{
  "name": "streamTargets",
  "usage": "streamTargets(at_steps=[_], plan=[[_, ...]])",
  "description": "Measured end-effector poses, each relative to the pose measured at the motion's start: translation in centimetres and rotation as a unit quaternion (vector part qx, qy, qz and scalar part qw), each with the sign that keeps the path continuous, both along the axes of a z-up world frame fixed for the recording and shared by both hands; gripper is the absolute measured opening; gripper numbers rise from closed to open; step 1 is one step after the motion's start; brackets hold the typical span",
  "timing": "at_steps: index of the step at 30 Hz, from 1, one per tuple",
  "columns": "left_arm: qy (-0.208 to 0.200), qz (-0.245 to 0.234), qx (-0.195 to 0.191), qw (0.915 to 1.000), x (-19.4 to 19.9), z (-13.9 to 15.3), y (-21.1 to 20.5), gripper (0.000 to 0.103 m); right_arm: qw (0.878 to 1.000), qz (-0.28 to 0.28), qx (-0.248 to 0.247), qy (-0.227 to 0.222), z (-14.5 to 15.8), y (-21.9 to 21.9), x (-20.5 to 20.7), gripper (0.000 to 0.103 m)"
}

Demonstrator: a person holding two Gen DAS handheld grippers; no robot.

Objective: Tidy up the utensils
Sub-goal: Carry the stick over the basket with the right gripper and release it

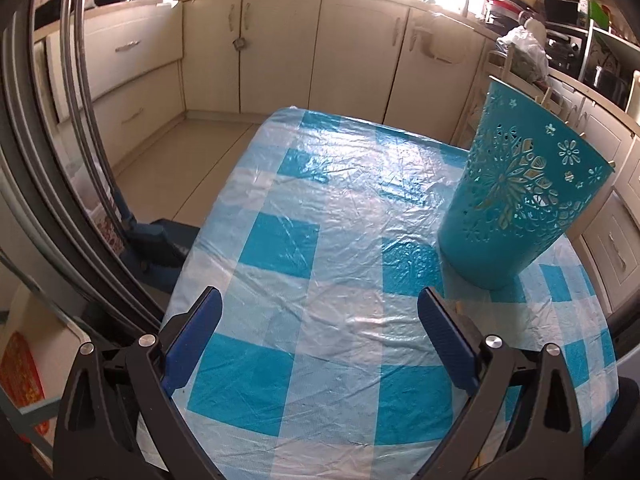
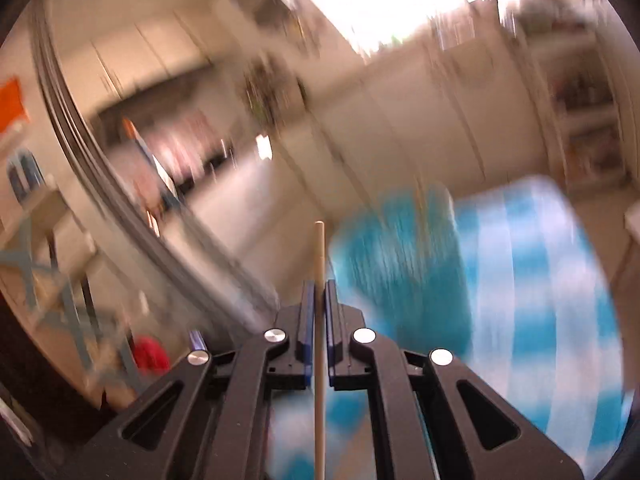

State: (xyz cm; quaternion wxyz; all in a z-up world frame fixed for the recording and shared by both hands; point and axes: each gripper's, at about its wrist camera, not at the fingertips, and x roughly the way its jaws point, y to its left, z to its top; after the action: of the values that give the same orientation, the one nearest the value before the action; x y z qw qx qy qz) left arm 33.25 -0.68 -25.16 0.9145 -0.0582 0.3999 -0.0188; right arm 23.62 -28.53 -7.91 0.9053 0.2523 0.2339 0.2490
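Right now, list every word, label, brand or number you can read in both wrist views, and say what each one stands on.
None can be read.
Red panel at the lower left of the left wrist view: gold marks, too small and warped to read.
Red-printed white item by the dark frame: print too blurred to read.
Teal holder on the checked tablecloth: cut-out flower patterns only, no text.
Right wrist view: motion-blurred, nothing legible.

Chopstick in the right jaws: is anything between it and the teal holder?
Nothing visible. The right gripper is shut on the chopstick; the teal holder, though blurred, stands just beyond on the checked tablecloth with only air between.
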Motion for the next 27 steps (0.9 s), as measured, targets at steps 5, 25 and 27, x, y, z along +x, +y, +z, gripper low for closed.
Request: streamTargets(at_steps=[5,25,27], plan=[[0.008,0.009,-0.018,0.9998,-0.2,-1.0,0.2,0.095,0.984,-0.109,-0.022,-0.136,6.1,1.5,2.6,0.006],[0.006,0.005,-0.038,0.9992,-1.1,-1.0,0.2,0.095,0.965,-0.192,-0.165,-0.070,-3.2,5.3,7.2,0.007],[0.006,0.005,-0.036,0.9993,-1.3,-1.0,0.2,0.095,0.966,-0.186,-0.164,-0.071,-3.0,5.2,6.1,0.013]])
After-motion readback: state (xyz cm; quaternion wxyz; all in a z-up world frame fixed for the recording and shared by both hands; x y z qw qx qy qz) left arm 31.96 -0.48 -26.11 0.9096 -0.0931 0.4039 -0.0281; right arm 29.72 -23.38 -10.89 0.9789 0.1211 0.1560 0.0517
